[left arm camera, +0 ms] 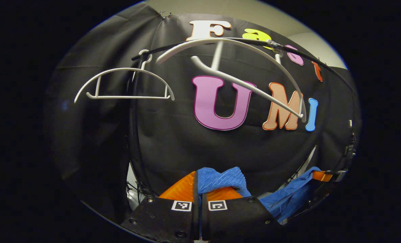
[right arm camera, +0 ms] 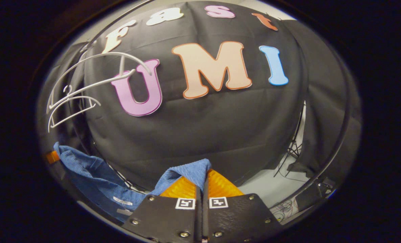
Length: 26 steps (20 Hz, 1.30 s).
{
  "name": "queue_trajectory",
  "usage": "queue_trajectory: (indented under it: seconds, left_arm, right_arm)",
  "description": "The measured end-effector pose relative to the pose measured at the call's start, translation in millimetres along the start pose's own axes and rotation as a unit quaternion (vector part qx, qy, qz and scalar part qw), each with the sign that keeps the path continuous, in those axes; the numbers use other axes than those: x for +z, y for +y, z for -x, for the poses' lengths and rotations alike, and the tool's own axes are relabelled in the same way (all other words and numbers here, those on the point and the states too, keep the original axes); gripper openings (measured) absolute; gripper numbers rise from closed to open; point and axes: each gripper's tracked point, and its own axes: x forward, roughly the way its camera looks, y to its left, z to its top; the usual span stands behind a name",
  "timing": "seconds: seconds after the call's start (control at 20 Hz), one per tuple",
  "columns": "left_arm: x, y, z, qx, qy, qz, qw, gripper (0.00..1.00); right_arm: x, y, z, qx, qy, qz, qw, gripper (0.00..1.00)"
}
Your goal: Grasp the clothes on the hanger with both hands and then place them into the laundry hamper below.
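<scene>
The black cloth wall [right arm camera: 203,135] is the biggest thing here, and it hangs close in front of both grippers. A dark curved rail [left arm camera: 308,55] runs across the top. Two white hangers hang from it. The near hanger [left arm camera: 247,84] is tilted and has nothing on it. The far hanger [left arm camera: 124,84] hangs level and is bare too.

So the blue shirt [right arm camera: 95,175] is already off its hanger. It stretches low between the two grippers. The left gripper [left arm camera: 199,194] is clamped on one bunch of the blue cloth. The right gripper [right arm camera: 202,184] is pinched on another bunch.

I think the grab part is done. The next part is to carry the shirt down to the hamper, which I can't see from here. Both grippers should go down together so the cloth does not pull tight or slip out.

There is open room below the hangers. The rail and hanger tips are well above. A thin stand [right arm camera: 291,148] and some wires sit on the floor to the right, so it is best to stay away from those.
</scene>
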Motion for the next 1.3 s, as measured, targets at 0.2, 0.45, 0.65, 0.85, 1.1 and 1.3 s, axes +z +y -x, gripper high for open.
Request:
queue_trajectory:
  seconds: [0.2, 0.45, 0.65, 0.85, 1.1, 1.3]
  left_arm:
    - [12, -45, 6, -0.036, -0.010, -0.001, 0.999, 0.04]
    - [24, -100, 19, -0.085, -0.021, -0.006, 0.996, 0.04]
    - [22, -143, 29, -0.128, -0.021, -0.005, 0.992, 0.04]
    - [13, -183, 39, -0.163, -0.019, 0.000, 0.986, 0.03]
    - [-11, -210, 39, -0.162, -0.006, 0.017, 0.987, 0.04]
    - [-44, -216, 31, -0.144, 0.011, 0.013, 0.989, 0.04]
  right_arm:
    - [21, 14, 24, 0.032, -0.015, 0.013, 0.999, 0.01]
    - [47, 29, 44, 0.064, -0.024, 0.012, 0.998, 0.01]
    - [56, 53, 59, 0.109, -0.014, 0.028, 0.994, 0.01]
    - [61, 85, 75, 0.171, -0.014, 0.045, 0.984, 0.01]
    - [41, 86, 75, 0.181, 0.011, 0.044, 0.982, 0.00]
    - [14, 75, 65, 0.170, 0.037, 0.052, 0.983, 0.01]
